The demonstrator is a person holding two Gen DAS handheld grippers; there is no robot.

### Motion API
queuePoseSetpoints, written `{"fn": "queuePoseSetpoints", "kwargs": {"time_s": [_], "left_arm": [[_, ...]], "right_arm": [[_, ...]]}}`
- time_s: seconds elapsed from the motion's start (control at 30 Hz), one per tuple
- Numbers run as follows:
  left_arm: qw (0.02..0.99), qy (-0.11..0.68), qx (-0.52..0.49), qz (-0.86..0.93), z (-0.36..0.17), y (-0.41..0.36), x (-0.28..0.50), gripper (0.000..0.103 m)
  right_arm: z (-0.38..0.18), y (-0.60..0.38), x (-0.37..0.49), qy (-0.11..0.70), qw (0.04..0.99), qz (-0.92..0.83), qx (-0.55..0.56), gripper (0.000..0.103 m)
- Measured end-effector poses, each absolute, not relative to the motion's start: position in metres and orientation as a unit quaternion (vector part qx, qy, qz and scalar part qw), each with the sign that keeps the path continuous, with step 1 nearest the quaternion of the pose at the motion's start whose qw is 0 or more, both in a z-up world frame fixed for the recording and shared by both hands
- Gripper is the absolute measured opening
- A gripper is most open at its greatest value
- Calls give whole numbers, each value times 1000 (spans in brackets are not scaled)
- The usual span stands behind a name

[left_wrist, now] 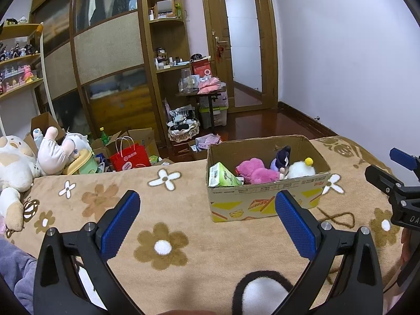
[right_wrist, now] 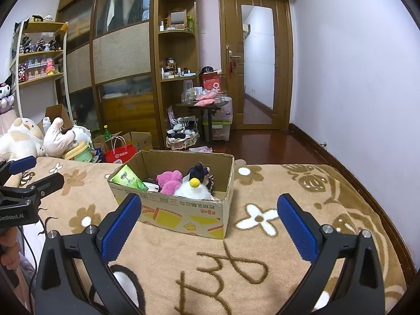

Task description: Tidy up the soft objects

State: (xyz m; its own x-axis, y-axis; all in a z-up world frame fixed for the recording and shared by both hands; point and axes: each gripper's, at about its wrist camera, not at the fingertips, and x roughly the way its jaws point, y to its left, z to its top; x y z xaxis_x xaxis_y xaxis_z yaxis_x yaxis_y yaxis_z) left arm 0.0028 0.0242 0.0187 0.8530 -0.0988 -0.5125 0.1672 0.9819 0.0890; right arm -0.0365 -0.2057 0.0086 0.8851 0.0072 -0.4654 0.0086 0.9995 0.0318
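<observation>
A cardboard box point(left_wrist: 265, 200) point(right_wrist: 183, 214) stands on the flowered beige blanket point(left_wrist: 162, 210) point(right_wrist: 262, 249). Inside lie a pink plush point(left_wrist: 256, 172) point(right_wrist: 170, 179), a dark purple plush point(left_wrist: 282, 158) point(right_wrist: 199, 170), a white plush with a yellow pom-pom point(left_wrist: 300, 169) point(right_wrist: 193, 190) and a green tissue pack point(left_wrist: 223, 176) point(right_wrist: 128, 178). My left gripper point(left_wrist: 207, 204) is open, empty, near the box's front left. My right gripper point(right_wrist: 208, 207) is open and empty in front of the box. Each gripper shows at the other view's edge: the right gripper point(left_wrist: 399, 181), the left gripper point(right_wrist: 23, 181).
Large white and pink plush toys point(left_wrist: 31, 157) point(right_wrist: 39, 139) pile up at the blanket's left end. Beyond the bed lie a red paper bag point(left_wrist: 130, 158) point(right_wrist: 119, 153), open cartons, a basket point(left_wrist: 183, 128) and a small table point(left_wrist: 202, 94). A wardrobe and door stand behind.
</observation>
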Motion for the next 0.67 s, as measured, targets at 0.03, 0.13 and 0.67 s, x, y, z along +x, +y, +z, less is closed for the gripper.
{"fn": "queuePoseSetpoints", "kwargs": {"time_s": [0.03,0.13,0.67], "left_arm": [[960,263,64,-69,18,24,2,101],[960,263,65,-69,18,24,2,101],[960,264,67,-66,18,26,2,101]], "right_arm": [[9,-206,-37,240,971,-1,17,103],[8,-206,-37,241,970,0,20,103],[9,-205,-38,244,969,-4,30,103]]}}
